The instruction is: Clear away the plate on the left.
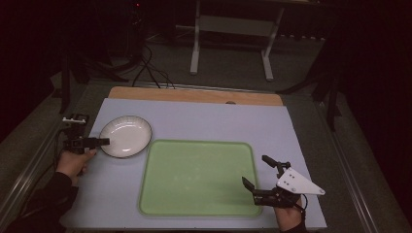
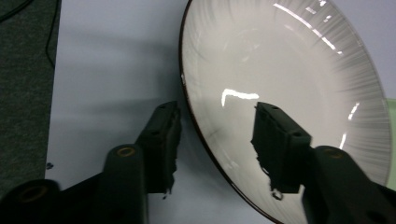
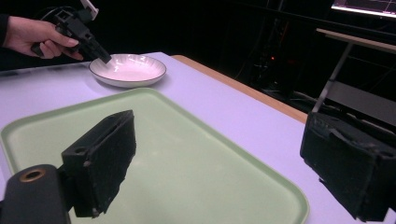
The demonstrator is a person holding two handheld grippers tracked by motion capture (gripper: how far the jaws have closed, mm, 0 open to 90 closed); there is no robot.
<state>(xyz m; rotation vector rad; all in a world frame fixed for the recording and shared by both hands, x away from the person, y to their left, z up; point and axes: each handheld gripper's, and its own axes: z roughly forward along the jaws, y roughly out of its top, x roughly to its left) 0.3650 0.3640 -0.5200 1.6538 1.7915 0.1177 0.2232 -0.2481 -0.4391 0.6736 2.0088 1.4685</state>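
A white ribbed plate (image 1: 125,136) (image 2: 280,70) (image 3: 127,69) with a dark rim lies at the table's left. My left gripper (image 1: 104,141) (image 2: 217,112) (image 3: 103,58) reaches over its left edge. One jaw is outside the rim and the other hangs over the plate's inside, and a gap still shows at the rim, so the pads do not press on it. A bare light green tray (image 1: 194,141) (image 3: 46,116) lies in the middle. My right gripper (image 1: 254,169) (image 3: 219,126) stands wide open over the tray's front right corner, nothing between its jaws.
The pale blue table top (image 1: 218,121) has a wooden strip (image 1: 194,94) along its far edge. Beyond it stand a white table frame (image 1: 231,43) and loose cables (image 1: 150,73) on the dark floor.
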